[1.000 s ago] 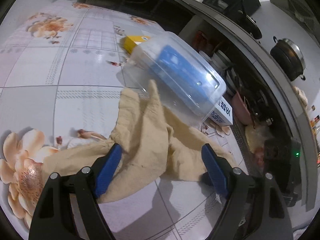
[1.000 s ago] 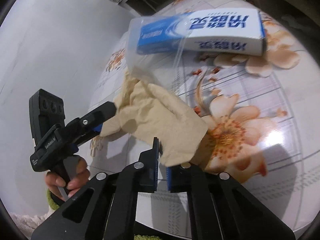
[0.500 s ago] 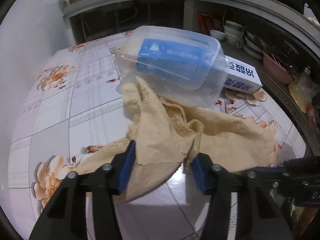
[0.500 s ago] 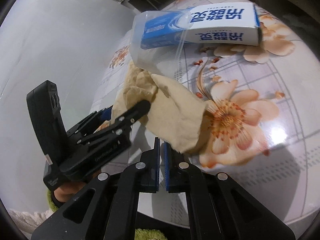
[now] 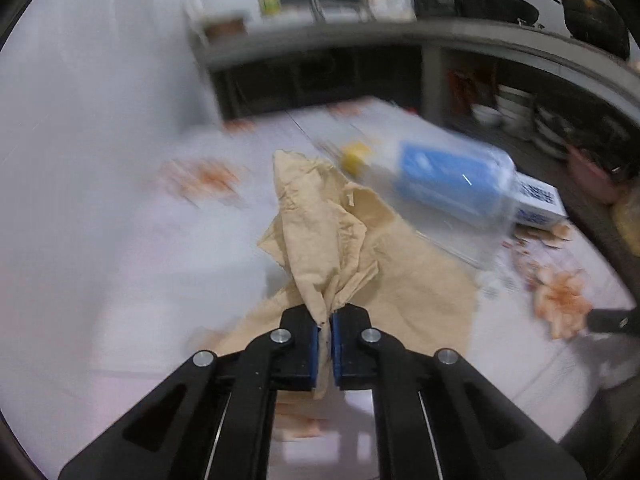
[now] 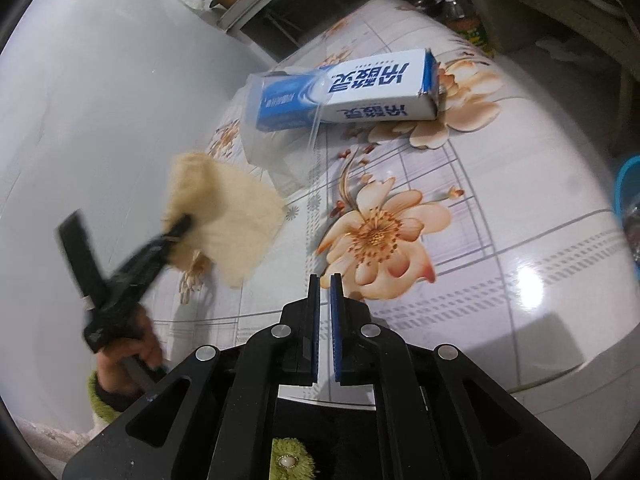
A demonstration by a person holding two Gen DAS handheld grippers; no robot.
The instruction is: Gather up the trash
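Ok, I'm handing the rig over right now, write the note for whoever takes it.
Left gripper: shut on the tan paper, lifted off the floral table.
Right gripper: nearly closed, holding nothing, above the table's near edge.
On the table: clear plastic container on its side, blue-and-white carton partly inside it.
Done: paper picked up.
Left: bin the paper, collect container and carton.

- Crumpled tan paper [image 5: 344,240], at frame centre in the left wrist view, is bunched and pinched at its lower end.
- A blue-and-white carton [image 6: 352,88] lies on its side at upper centre, half inside a clear plastic container [image 6: 276,136].
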